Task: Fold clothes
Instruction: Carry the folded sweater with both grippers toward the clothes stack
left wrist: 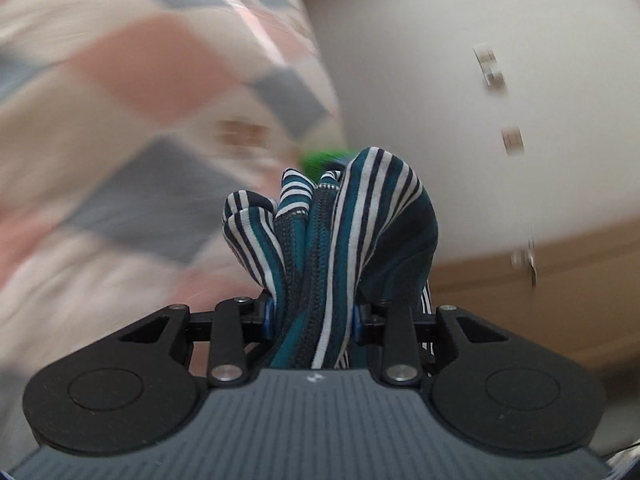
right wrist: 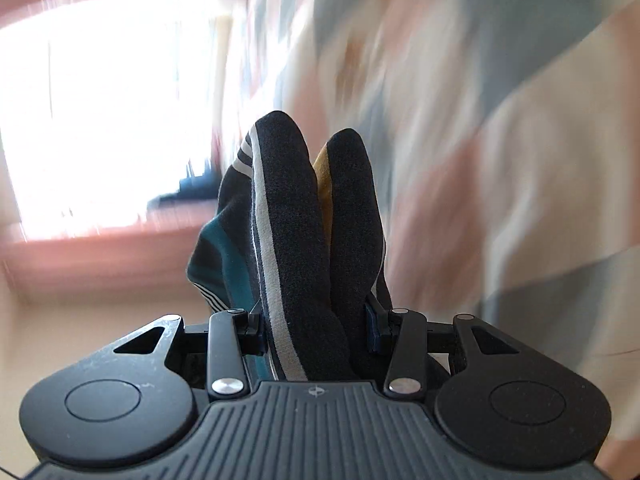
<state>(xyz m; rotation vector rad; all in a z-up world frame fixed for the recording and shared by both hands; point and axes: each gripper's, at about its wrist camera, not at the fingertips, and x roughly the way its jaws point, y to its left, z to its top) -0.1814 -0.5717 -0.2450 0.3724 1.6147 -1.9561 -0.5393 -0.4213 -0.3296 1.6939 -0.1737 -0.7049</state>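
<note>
Blurred across both views is a quilted bedspread of pink, grey and cream diamond patches, with a pale wall beside it in the left wrist view and a bright window in the right wrist view. A bunched teal, navy and white striped knit garment is gripped at both ends: folds of it are pinched between the narrowed jaws of the left gripper, and darker folds with a mustard patch are clamped by the right gripper.
</note>
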